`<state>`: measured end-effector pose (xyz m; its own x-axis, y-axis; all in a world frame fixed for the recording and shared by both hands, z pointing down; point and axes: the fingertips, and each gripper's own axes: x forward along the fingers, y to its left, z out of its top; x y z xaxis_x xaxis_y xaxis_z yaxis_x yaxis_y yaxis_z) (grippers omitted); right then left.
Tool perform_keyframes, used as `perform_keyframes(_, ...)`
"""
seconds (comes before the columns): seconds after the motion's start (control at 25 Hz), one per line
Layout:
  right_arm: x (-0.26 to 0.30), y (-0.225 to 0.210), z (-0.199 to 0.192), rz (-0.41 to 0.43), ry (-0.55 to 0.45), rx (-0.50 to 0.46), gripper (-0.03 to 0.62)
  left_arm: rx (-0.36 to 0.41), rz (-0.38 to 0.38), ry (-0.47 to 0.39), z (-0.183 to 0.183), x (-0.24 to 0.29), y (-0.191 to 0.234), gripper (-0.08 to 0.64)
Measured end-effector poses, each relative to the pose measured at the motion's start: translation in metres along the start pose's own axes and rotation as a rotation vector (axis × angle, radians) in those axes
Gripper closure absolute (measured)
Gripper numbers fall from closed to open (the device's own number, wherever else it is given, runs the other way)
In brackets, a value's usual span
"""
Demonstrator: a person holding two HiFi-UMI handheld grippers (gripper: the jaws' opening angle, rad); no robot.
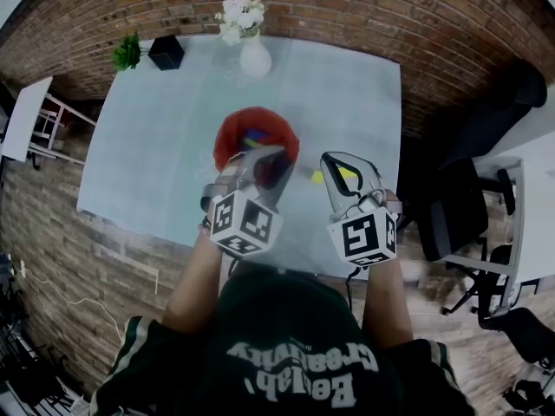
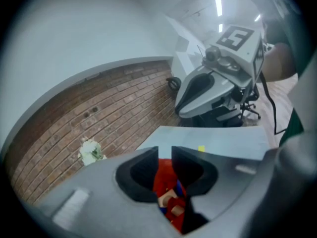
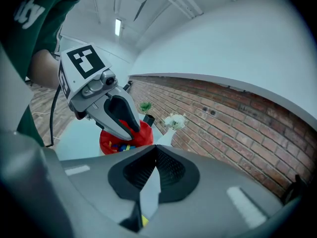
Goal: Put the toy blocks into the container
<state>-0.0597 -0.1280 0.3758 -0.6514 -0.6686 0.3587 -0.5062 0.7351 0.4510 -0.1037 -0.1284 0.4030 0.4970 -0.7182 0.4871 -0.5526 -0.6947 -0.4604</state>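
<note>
A red container [image 1: 232, 137] sits mid-table and already holds several colourful blocks [image 3: 119, 146]. Over its near rim hangs the left gripper [image 2: 165, 151], jaws parted and gripping nothing; the container shows through the gap. To the right, one small yellow block [image 1: 316, 178] lies on the table [image 1: 156, 146], not yet put away. Beside it is the right gripper [image 3: 154, 150], its tips pressed together. A yellow sliver shows low between its jaws; whether that is a held block is unclear.
</note>
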Motion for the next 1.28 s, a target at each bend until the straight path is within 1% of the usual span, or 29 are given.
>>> perform_keyframes(0.28, -0.044, -0.024, -0.028, -0.078, 0.03, 0.037, 0.586, 0.044, -0.049, -0.037, 0.037, 0.021, -0.028, 0.493)
perform_keyframes(0.32, -0.049, -0.027, -0.031, -0.085, 0.028, 0.049, 0.586, 0.05, -0.056, -0.04, 0.041, 0.023, -0.033, 0.502)
perform_keyframes(0.4, -0.057, -0.031, -0.036, -0.096, 0.026, 0.065, 0.586, 0.057, -0.075, -0.046, 0.047, 0.026, -0.042, 0.557)
perform_keyframes(0.6, -0.066, -0.035, -0.047, -0.104, 0.042, 0.065, 0.586, 0.073, -0.115, -0.041, 0.054, 0.035, -0.058, 0.557)
perform_keyframes(0.68, -0.066, -0.035, -0.049, -0.104, 0.043, 0.07, 0.587, 0.093, -0.147, -0.026, 0.053, 0.04, -0.064, 0.557)
perform_keyframes(0.8, -0.067, -0.037, -0.053, -0.106, 0.043, 0.078, 0.586, 0.171, -0.262, 0.049, 0.042, 0.058, -0.086, 0.557)
perform_keyframes(0.92, -0.067, -0.04, -0.058, -0.11, 0.043, 0.087, 0.586, 0.311, -0.37, 0.18, 0.015, 0.087, -0.109, 0.551)
perform_keyframes(0.96, -0.067, -0.042, -0.06, -0.11, 0.044, 0.09, 0.586, 0.35, -0.402, 0.218, 0.007, 0.097, -0.116, 0.541)
perform_keyframes(1.08, -0.067, -0.045, -0.066, -0.11, 0.05, 0.101, 0.586, 0.435, -0.49, 0.303, -0.015, 0.122, -0.137, 0.496)
perform_keyframes(1.16, -0.066, -0.047, -0.071, -0.109, 0.056, 0.107, 0.586, 0.497, -0.532, 0.375, -0.032, 0.135, -0.146, 0.458)
perform_keyframes(1.28, -0.064, -0.051, -0.078, -0.108, 0.062, 0.116, 0.586, 0.587, -0.584, 0.508, -0.057, 0.15, -0.152, 0.409)
